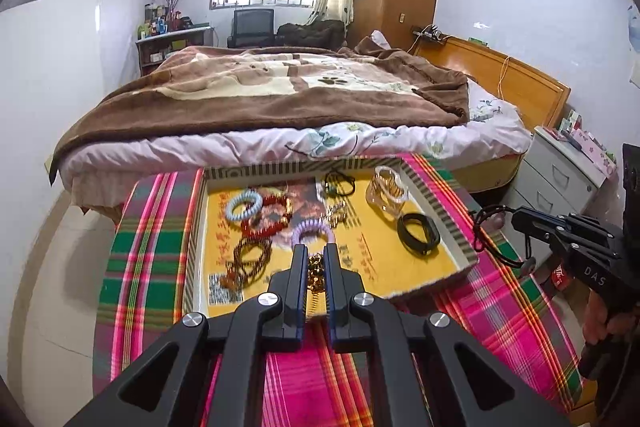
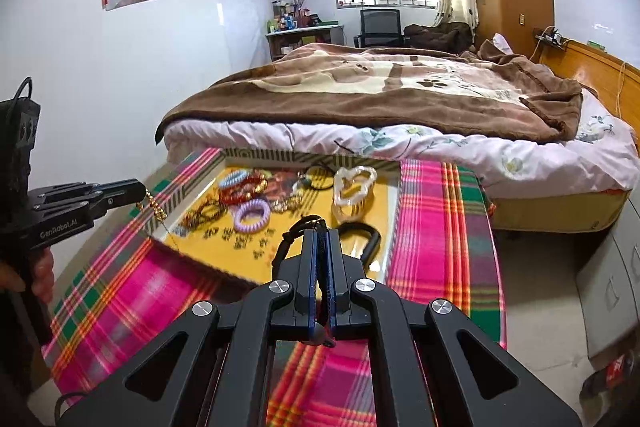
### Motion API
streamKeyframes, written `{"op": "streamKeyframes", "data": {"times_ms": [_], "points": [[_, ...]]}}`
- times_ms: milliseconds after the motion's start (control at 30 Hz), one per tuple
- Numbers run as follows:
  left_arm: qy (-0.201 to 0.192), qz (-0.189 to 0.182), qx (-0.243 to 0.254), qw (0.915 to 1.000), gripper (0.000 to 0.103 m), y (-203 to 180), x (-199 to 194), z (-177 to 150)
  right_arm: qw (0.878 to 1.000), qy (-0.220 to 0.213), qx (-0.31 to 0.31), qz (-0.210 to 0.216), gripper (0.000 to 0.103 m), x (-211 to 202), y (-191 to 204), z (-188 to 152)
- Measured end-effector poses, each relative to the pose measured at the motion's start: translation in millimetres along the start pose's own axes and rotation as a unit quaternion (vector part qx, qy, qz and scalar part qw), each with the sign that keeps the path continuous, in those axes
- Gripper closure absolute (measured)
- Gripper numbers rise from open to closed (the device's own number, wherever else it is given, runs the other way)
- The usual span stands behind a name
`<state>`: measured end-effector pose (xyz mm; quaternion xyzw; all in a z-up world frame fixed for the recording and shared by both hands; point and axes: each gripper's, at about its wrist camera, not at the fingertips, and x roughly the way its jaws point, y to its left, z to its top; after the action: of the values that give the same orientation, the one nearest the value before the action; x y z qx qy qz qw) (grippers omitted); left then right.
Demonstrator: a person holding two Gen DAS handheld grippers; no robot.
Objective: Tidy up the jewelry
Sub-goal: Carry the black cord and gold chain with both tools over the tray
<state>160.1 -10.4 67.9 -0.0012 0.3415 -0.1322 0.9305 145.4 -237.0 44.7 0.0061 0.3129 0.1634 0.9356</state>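
A shallow box tray [image 1: 280, 169] with a striped rim and yellow floor lies on the plaid-covered table [image 1: 152, 267]. In it are a light blue coil tie [image 1: 244, 205], a purple coil tie [image 1: 312, 231], red beads [image 1: 268, 223], clear bangles [image 1: 386, 189] and a black band [image 1: 418, 239]. My left gripper [image 1: 316, 255] is shut on a gold chain [image 1: 316, 269], which hangs over the tray's near edge; the right wrist view shows that gold chain [image 2: 154, 205] dangling. My right gripper [image 2: 320, 235] is shut on a black cord necklace [image 2: 286, 247], lifted above the tray [image 2: 280, 157].
A bed [image 1: 280, 95] with a brown blanket stands right behind the table. A grey drawer unit [image 1: 560, 179] sits to the right. A hand [image 1: 600, 323] grips the right tool's handle. Bare plaid cloth [image 2: 432, 227] stretches right of the tray.
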Motion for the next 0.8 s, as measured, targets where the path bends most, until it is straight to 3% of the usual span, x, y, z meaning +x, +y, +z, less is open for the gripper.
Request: {"op": "streamKeyframes", "data": {"times_ms": [400, 800], "points": [[0.001, -0.021, -0.026, 0.9994, 0.096, 10.4, 35.7, 21.6, 0.999, 0.025, 0.040, 0.001, 0.099, 60.0, 4.7, 24.4], [0.054, -0.002, -0.028, 0.9982, 0.095, 19.1, 96.3, -8.1, 0.995, 0.076, 0.065, 0.004, 0.099, 129.1, 7.3, 27.5]]}}
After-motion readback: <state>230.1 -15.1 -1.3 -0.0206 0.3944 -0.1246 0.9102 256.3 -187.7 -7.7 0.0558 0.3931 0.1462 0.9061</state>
